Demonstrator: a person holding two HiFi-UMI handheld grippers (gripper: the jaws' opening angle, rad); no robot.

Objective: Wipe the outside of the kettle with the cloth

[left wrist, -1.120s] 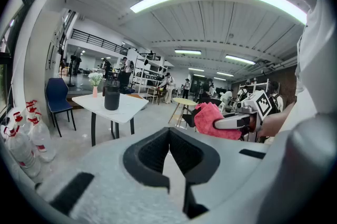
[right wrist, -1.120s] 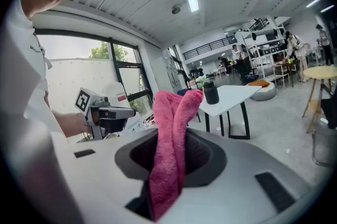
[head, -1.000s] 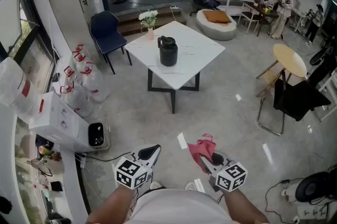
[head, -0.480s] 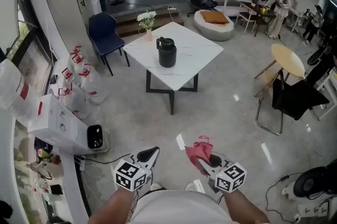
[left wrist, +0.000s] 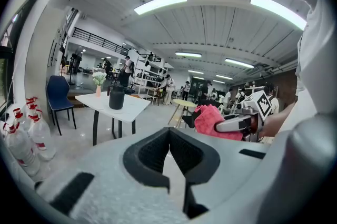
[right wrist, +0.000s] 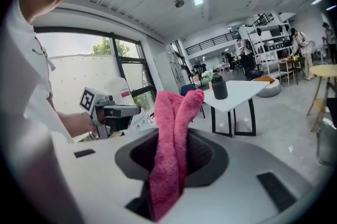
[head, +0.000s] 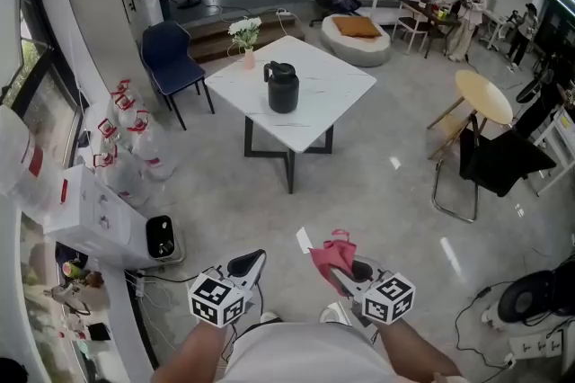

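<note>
Bare grey floor (head: 359, 192) lies open up to the white table (head: 337, 89). The kettle (head: 282, 89) stands clear on all sides; a flower vase (head: 248, 57) sits behind-left. A blue chair (head: 166, 57) and bottles (head: 135, 143) line the left, a black chair (head: 499, 161) the right.

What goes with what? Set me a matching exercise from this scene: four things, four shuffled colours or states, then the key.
1. kettle
2. cloth
3. left gripper
4. flower vase

A. shut, empty
B. black, on the white table
C. at the table's corner, by the blue chair
D. pink, clamped in the right gripper

Pairs: 1-B, 2-D, 3-A, 4-C.
</note>
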